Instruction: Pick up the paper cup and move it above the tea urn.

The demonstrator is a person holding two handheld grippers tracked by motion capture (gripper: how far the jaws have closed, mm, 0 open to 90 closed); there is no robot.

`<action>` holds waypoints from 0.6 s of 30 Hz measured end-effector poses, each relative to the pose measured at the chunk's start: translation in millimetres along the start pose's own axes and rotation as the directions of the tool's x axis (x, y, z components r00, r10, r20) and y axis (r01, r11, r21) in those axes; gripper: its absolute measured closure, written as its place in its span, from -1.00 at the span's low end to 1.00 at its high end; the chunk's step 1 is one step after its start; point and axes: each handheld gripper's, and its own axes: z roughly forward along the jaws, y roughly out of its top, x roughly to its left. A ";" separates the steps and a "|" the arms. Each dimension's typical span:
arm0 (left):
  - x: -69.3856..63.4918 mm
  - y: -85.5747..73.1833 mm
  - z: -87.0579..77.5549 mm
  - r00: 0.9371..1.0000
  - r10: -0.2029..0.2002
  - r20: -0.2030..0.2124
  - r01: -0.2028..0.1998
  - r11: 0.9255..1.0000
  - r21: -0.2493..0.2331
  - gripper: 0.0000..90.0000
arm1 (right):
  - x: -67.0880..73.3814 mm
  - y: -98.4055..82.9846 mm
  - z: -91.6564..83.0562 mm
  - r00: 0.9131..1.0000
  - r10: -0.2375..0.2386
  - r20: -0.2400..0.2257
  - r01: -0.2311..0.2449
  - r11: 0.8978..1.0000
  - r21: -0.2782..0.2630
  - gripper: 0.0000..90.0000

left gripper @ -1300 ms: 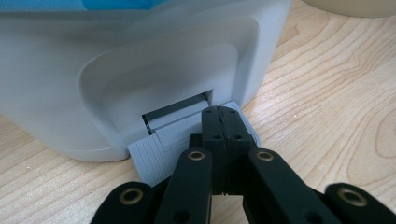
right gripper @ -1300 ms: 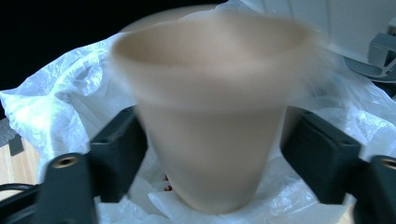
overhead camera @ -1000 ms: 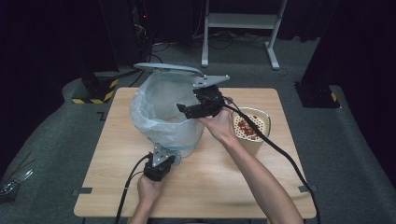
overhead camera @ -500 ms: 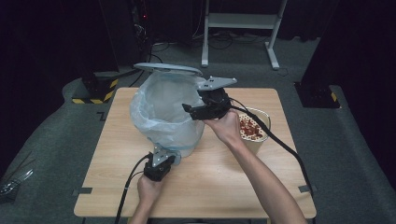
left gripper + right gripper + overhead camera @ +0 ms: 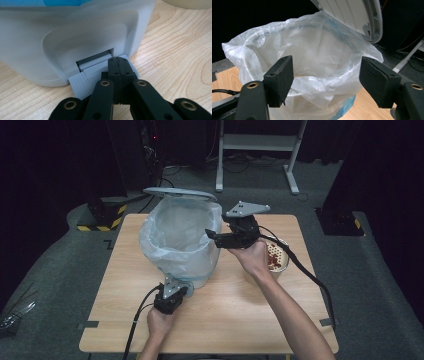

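Observation:
A grey pedal bin (image 5: 192, 270) lined with a clear plastic bag (image 5: 319, 50) stands on the wooden table (image 5: 225, 320), its lid (image 5: 180, 194) tipped up. My left gripper (image 5: 119, 61) is shut, and its joined tips rest on the bin's ribbed pedal (image 5: 80, 86) at the base. My right gripper (image 5: 210, 234) hovers at the right of the bin's rim and points at the opening. Its jaws have just been closing, but they still stand apart with nothing between them in the right gripper view (image 5: 325, 72).
A beige paper cup (image 5: 280, 265) with red bits inside stands on the table right of the bin, partly behind my right hand. Black cables trail from both grippers. A white metal frame (image 5: 260, 145) stands on the floor beyond the table.
My right gripper has drawn back to the right, from over the bin's opening to its right rim. The left gripper stays on the pedal and the lid stays up.

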 end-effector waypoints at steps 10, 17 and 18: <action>0.1 0.0 -0.1 1.000 0.000 0.001 0.000 1.000 0.002 1.00 | -5.4 -7.5 -16.1 1.000 0.005 0.026 -0.004 1.000 -0.017 -0.37; 0.1 0.0 0.0 1.000 -0.002 0.000 0.002 1.000 0.001 1.00 | -13.5 -16.6 -26.8 0.999 0.032 0.042 -0.031 0.999 -0.021 -0.37; 0.1 0.0 0.0 1.000 -0.002 0.000 0.002 1.000 0.001 1.00 | -13.4 -18.0 -28.4 0.998 0.024 0.051 -0.023 1.000 -0.020 -0.36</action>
